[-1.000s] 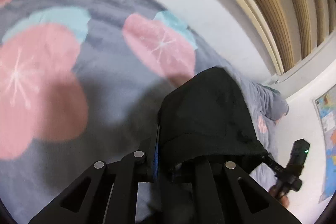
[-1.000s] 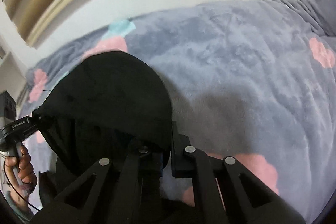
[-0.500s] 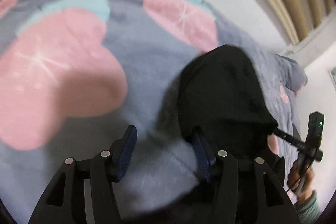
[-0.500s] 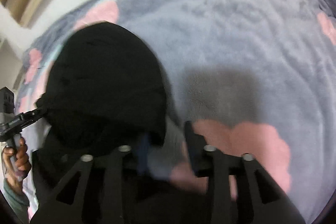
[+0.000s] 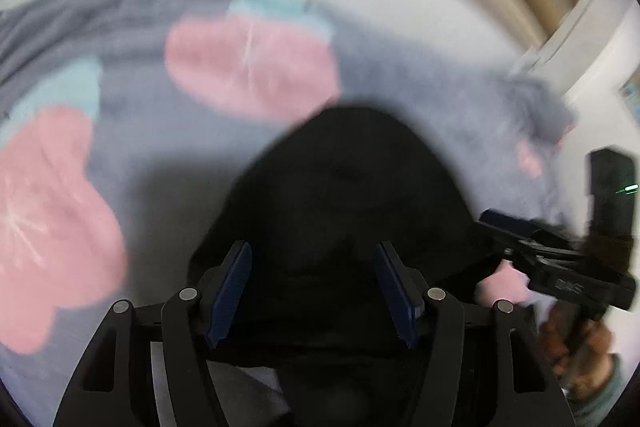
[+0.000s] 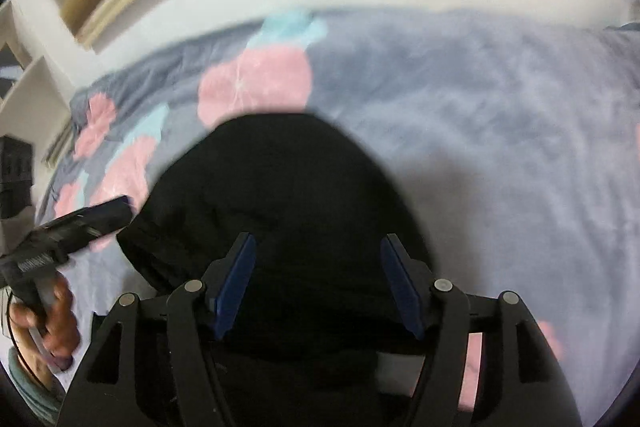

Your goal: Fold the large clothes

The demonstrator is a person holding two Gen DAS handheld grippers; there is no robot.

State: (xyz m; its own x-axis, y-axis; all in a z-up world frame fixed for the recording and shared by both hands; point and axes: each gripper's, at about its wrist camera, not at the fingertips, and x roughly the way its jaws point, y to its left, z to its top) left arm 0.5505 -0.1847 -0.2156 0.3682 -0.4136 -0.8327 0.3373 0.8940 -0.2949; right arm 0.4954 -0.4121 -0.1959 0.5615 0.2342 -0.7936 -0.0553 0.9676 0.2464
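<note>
Black garment heaped on grey floral blanket; we hold left gripper and right gripper spread above garment, gripping nothing.

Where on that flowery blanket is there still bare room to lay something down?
Right of the black garment, the grey blanket lies bare up to the wall. Left is tighter: the left gripper sits at the garment's edge.
</note>
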